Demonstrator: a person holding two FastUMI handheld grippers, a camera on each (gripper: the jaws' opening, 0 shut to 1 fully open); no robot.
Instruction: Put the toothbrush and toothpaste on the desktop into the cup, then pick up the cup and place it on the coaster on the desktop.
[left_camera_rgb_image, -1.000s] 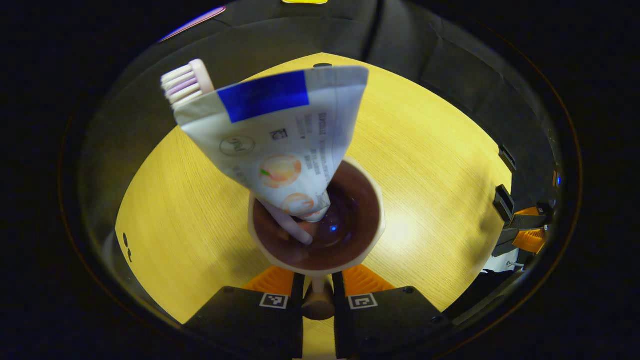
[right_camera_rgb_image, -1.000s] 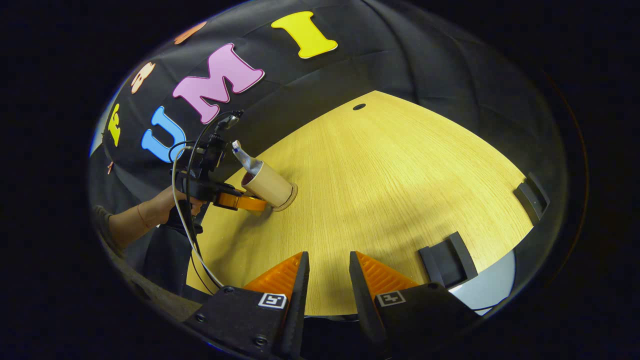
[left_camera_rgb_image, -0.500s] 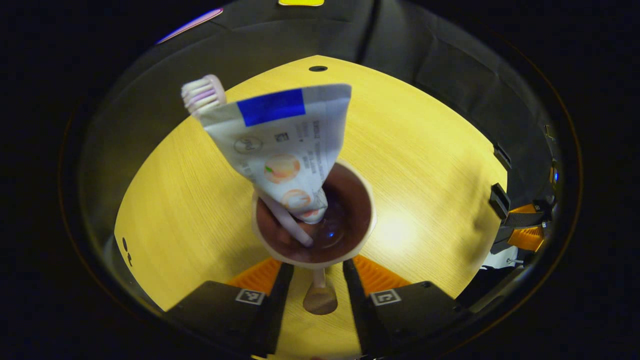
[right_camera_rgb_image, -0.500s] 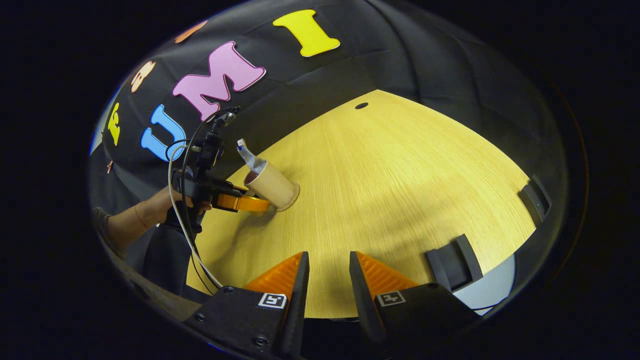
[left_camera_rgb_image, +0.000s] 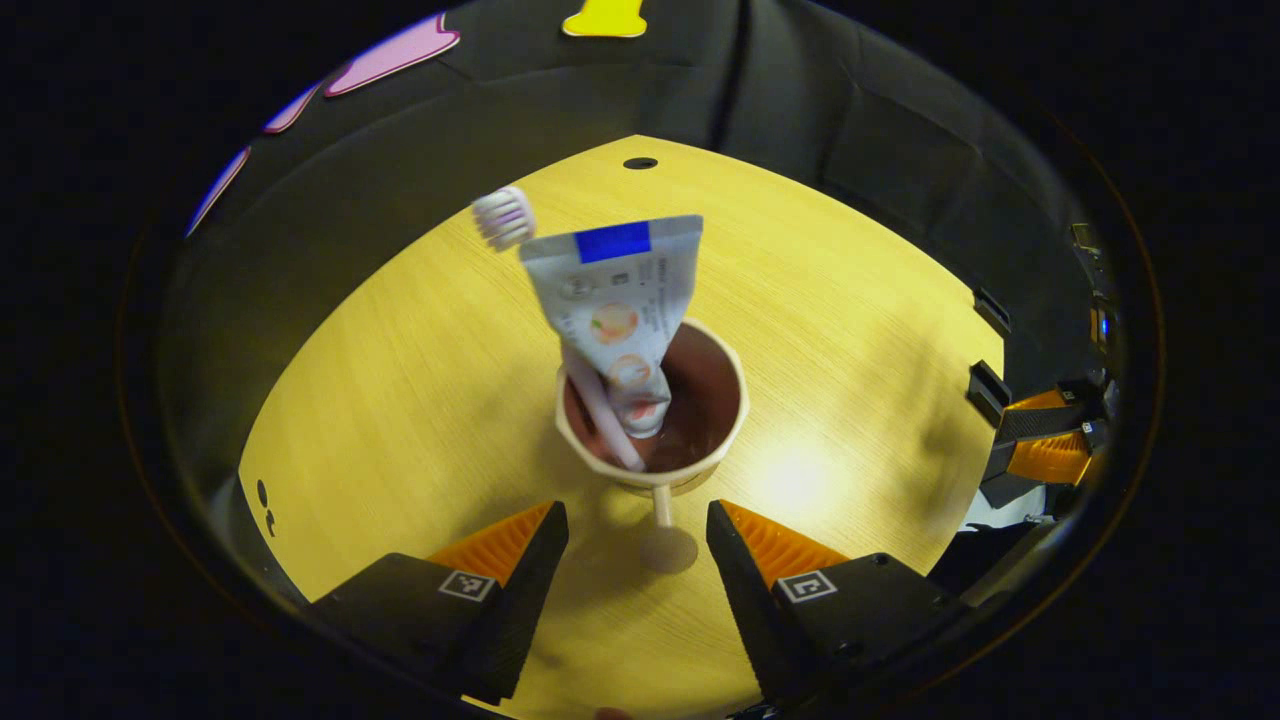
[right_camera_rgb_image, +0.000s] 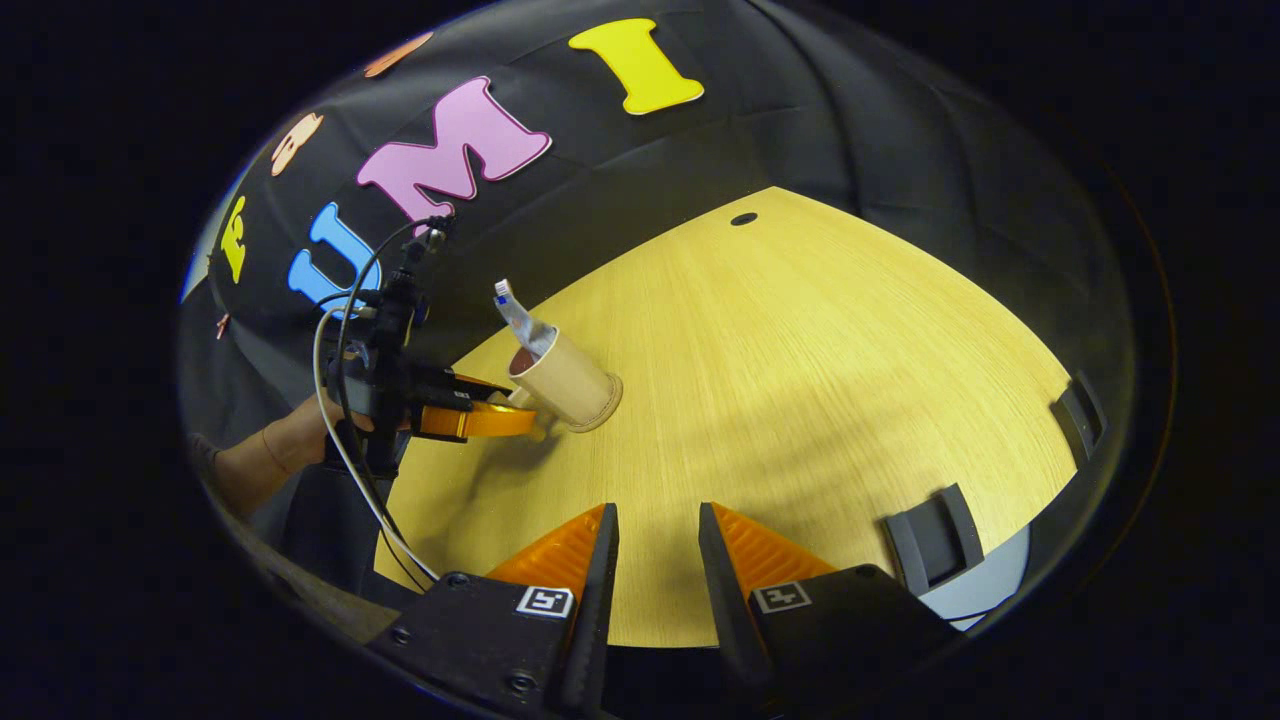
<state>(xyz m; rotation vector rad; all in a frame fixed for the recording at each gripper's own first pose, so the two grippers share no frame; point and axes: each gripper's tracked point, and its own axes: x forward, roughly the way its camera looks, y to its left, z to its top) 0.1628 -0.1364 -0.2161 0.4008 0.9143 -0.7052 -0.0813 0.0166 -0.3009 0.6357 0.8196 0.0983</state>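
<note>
Just ahead of my left tongs (left_camera_rgb_image: 637, 520) stands the cup (left_camera_rgb_image: 655, 425), upright on the worktop (left_camera_rgb_image: 400, 400). Those tongs are spread wide, one finger to each side of the cup's small handle knob (left_camera_rgb_image: 667, 548), and neither finger touches it. The toothpaste (left_camera_rgb_image: 620, 300) stands in the cup with its crimped flat end up and its cap end down in the dark inside. The toothbrush (left_camera_rgb_image: 590, 390) leans beside it, toward my left finger, with its bristle head (left_camera_rgb_image: 503, 216) rising past the tube's upper corner. The bottom of the cup's inside is too dark for me to say how the two rest there.

The tube carries a blue band, a few round pictures and some lines of small print; all the print is too blurred to read.

In the right gripper view, far ahead and off toward my left finger, the cup (right_camera_rgb_image: 567, 380) sits on the coaster (right_camera_rgb_image: 603, 408), which shows as a thin edge under its base. The person's hand (right_camera_rgb_image: 300, 440) with the left tongs (right_camera_rgb_image: 500, 415) is just beside the cup. The tube's tip (right_camera_rgb_image: 515, 308) sticks out above the rim; the brush I cannot make out there.

My right tongs (right_camera_rgb_image: 657, 545) hang over bare worktop, near its front edge. Their fingers stand a narrow gap apart with nothing between them.
</note>
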